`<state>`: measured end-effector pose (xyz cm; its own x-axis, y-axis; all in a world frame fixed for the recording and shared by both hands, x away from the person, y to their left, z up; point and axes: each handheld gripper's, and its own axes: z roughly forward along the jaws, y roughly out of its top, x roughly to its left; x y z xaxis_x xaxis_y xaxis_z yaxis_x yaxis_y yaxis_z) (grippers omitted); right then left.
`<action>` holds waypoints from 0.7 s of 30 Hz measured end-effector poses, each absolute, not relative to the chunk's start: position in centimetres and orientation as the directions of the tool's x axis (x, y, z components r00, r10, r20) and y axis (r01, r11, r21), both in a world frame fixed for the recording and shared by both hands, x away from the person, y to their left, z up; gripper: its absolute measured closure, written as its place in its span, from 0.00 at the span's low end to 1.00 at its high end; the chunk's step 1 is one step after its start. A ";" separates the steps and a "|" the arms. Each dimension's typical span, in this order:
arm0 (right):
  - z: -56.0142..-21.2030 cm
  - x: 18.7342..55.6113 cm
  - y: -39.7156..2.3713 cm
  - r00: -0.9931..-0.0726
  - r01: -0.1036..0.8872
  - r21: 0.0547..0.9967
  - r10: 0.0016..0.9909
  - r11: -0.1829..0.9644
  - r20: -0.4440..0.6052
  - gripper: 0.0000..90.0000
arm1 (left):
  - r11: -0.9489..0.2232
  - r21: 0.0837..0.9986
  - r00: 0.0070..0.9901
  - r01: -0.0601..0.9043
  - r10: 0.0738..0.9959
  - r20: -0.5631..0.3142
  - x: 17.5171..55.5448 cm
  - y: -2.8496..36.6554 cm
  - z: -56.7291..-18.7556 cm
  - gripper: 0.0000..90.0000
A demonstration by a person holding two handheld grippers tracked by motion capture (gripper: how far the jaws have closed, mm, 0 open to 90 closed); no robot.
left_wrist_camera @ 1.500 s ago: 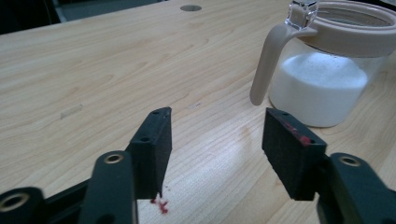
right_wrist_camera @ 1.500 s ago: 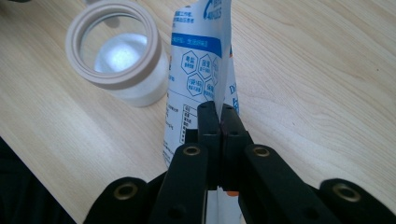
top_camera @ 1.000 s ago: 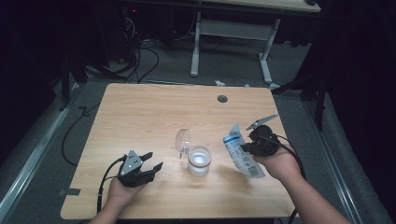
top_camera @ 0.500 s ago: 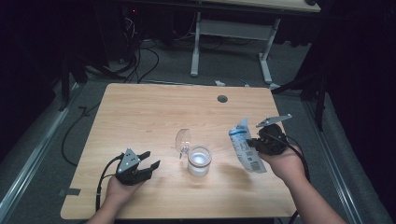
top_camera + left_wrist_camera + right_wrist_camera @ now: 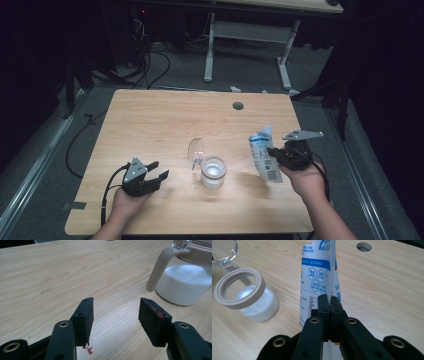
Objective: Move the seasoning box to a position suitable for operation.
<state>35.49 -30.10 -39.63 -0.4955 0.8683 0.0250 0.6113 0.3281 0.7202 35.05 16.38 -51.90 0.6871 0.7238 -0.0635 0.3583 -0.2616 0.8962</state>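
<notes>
Evidently mid-refill: right gripper (image 5: 276, 152), fingers (image 5: 323, 305) clamped on a blue-and-white pouch (image 5: 263, 159), holding it upright just off the bench (image 5: 165, 115) toward the right edge, clear of the jar (image 5: 213, 172) so nothing spills. Jar standing near the middle of the front edge, part full of white grains, hinged lid (image 5: 196, 150) swung back to leave the mouth free. Left gripper (image 5: 156, 170) resting near the front left corner, fingers (image 5: 85, 318) apart around nothing, lately narrowing, probably ready to steady the jar.

Glossy plastic pouch (image 5: 317, 270), matt wood table (image 5: 165, 120)
</notes>
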 end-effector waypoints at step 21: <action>-42.5 34.6 -33.1 -0.419 0.495 0.858 0.902 0.135 0.100 1.00 | -0.261 0.897 0.686 0.356 0.725 -0.061 35.1 16.6 -51.9 0.49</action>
<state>34.61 -33.13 -42.54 -0.4194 0.9023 0.0999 0.4949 0.1350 0.8584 35.09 16.57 -51.91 0.6855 0.7255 -0.0608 0.3560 -0.2612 0.8972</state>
